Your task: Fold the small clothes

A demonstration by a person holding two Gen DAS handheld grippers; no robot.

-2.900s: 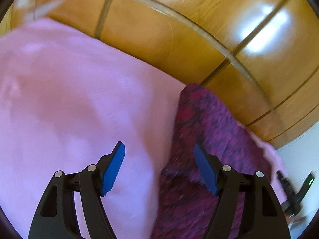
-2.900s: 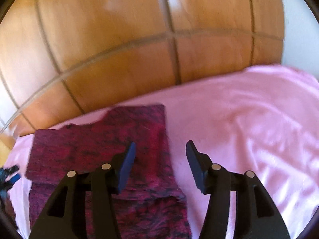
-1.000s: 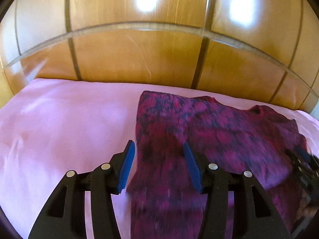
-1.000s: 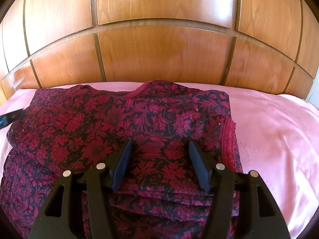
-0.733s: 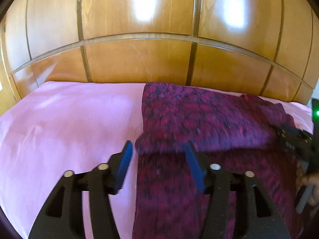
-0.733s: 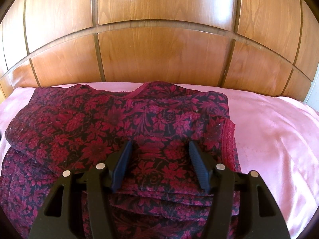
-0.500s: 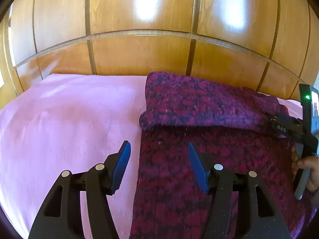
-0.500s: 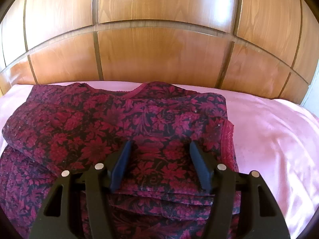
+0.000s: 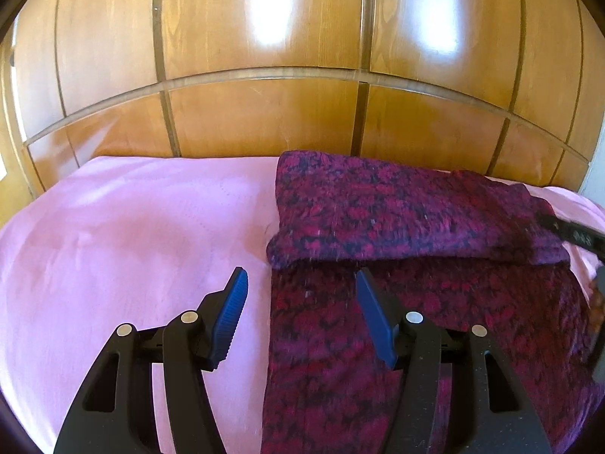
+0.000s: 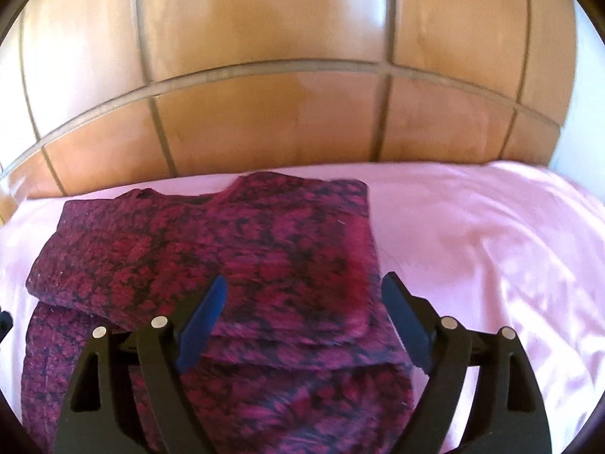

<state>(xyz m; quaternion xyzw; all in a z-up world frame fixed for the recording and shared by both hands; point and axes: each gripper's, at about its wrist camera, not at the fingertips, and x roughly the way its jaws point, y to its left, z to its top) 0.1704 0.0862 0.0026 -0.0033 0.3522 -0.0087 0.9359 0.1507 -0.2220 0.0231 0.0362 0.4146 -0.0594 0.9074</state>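
The left gripper stood with its jaws apart and nothing pinched between them; its blue pads hung clear of the cloth, one over the bedsheet, the other over the garment's near left edge. The right gripper was opening its jaws at this moment. Cloth lay beneath the gap, but the pads did not press on it, so it held nothing.

The floral garment, dark red and magenta on black, lay on the pink bedsheet, close to the wooden headboard. Its far portion was doubled back toward the camera over the lower portion, forming a rounded fold edge across the width. A neckline notch showed at the far edge in the right wrist view. At the right margin of the left wrist view, part of the other gripper's black frame showed beside the fold.

Assessment of handling: the fabric appeared thin, light and fully limp. It draped over itself without holding any shape and would sag wherever unsupported. It did not look fragile. The sheet beneath had a slight sheen, so the garment could slide or drag the sheet if pulled along the surface rather than lifted.

Recommended hold: pinch at corners or along a doubled edge, both layers together, one gripper at each side, so that the fold travels evenly. A grip mid-panel would likely bunch the cloth or catch the sheet.
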